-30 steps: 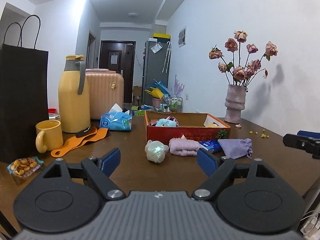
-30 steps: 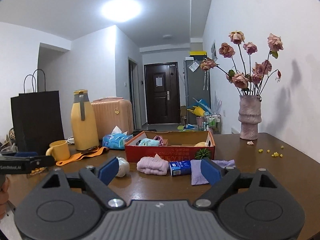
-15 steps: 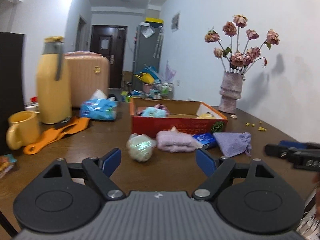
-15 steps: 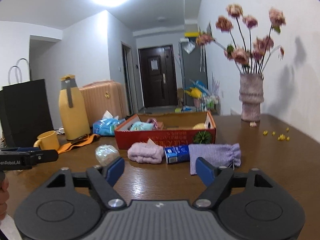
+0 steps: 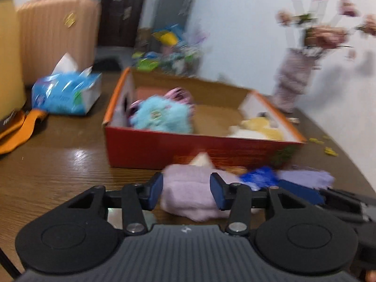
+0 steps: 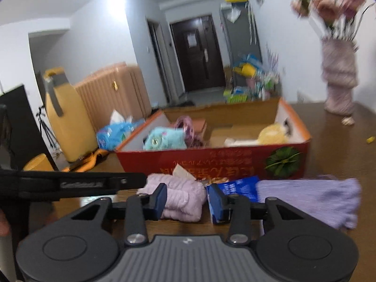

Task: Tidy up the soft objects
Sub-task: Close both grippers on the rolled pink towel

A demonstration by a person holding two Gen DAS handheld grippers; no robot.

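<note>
One pink towel roll (image 5: 188,195), crosswise.

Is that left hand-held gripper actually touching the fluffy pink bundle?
Cannot tell. In the blurred left wrist view the pink bundle sits between the left hand-held gripper fingers, which frame its sides, but neither contact nor a gap shows plainly.
</note>
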